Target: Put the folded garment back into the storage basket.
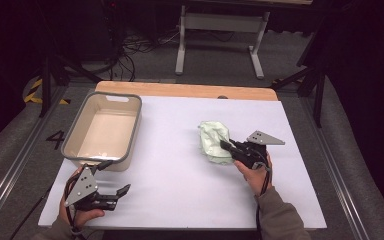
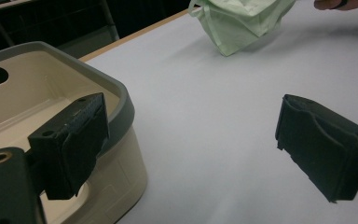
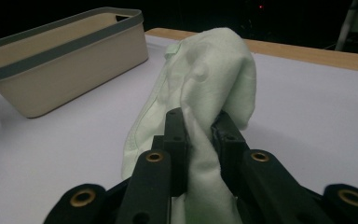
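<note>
Container: one beige plastic tub (image 1: 103, 131) with a grey rim stands at the left part of the white bench (image 1: 180, 200). Its interior shows bare beige floor and walls, with a handle slot cut into the far end wall.

Right claw (image 1: 226, 145): well to the right of the tub, jaws pressed together on a fold of a pale green cloth (image 1: 214, 141). In the right gripper view the fabric (image 3: 205, 93) is pinched between the two black jaws and bunches up beyond them, a hemmed edge hanging down on the tub side. The rest of the cloth lies crumpled on the bench, well apart from the tub.

Left claw (image 1: 125, 189): just in front of the tub's near right corner, jaws spread wide with nothing between them. In the left gripper view one jaw stands against the tub's rim (image 2: 121, 100); whether it touches cannot be told. The other jaw is over bare bench surface.
</note>
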### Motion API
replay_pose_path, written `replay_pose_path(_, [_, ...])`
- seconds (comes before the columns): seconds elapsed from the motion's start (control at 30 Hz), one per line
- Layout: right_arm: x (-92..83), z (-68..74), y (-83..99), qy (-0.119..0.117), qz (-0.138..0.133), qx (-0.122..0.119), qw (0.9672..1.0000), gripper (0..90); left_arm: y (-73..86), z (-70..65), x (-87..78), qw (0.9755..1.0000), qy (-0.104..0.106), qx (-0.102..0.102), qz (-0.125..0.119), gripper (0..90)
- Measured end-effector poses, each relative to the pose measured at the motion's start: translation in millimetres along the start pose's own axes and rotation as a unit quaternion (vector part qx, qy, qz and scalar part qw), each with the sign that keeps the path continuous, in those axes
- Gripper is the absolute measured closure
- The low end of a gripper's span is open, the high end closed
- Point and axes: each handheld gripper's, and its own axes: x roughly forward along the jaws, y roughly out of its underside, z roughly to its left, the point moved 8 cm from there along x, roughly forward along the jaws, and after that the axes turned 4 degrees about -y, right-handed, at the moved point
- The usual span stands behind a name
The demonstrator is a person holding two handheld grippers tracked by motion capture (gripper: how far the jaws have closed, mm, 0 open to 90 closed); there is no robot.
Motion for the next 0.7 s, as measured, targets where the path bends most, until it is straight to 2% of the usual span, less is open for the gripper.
replay_pose_path(0.7, [-13.9, -5.7, -20.9, 0.017, -0.048, -0.003, 0.9987, 79.4, -0.7, 1.9, -1.8, 1.0, -0.004, -0.003, -0.001, 10.3])
